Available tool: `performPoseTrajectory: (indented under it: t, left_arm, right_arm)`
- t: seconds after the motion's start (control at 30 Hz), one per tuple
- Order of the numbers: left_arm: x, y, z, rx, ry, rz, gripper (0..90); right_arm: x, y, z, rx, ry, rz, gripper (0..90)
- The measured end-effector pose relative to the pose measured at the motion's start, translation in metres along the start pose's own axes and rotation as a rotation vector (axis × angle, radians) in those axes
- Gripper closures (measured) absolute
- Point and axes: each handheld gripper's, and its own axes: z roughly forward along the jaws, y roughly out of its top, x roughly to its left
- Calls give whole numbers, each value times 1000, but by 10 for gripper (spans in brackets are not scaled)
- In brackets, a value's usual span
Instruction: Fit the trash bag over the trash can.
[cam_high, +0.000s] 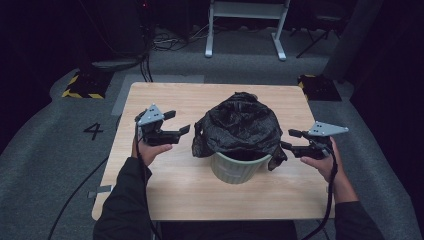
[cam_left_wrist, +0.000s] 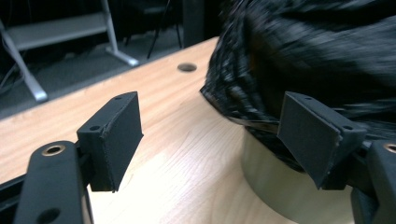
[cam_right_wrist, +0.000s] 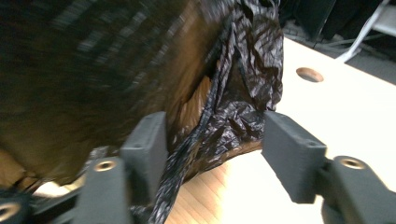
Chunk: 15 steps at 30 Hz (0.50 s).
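Black bin bag billows over the green bin; left claw and right claw gape wide, empty.

Bag over bin, seemingly mid-table

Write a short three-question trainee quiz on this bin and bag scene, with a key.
1. True or false: the crumpled black plastic bag lies flat on the light wooden table.
2. Which gripper has bag plastic between its open jaws: A left gripper, B right gripper?
3. What does the bag sit in?

Key: 1 false, it is draped over the bin. 2 B. 3 The pale green ribbed round bin.
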Motion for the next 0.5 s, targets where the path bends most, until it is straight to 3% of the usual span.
performPoseTrajectory:
  t: [0.1,0.2,0.27,0.4,0.5]
  left_arm:
    - [-17,-2,-8,26,-47,56,180]
    - [-41,-6,-10,50,-112,123,162]
    - [-55,-10,-9,68,-142,141,160]
    - [-75,-16,0,99,-157,184,181]
    - [-84,-19,10,145,-98,261,320]
  right_arm:
    - [11,0,-9,-45,41,-11,280]
    - [32,0,-13,-57,85,-58,238]
    - [47,-2,-11,-52,121,-83,209]
    - [66,-7,-1,-22,163,-122,197]
    - [74,-10,8,9,106,-133,279]
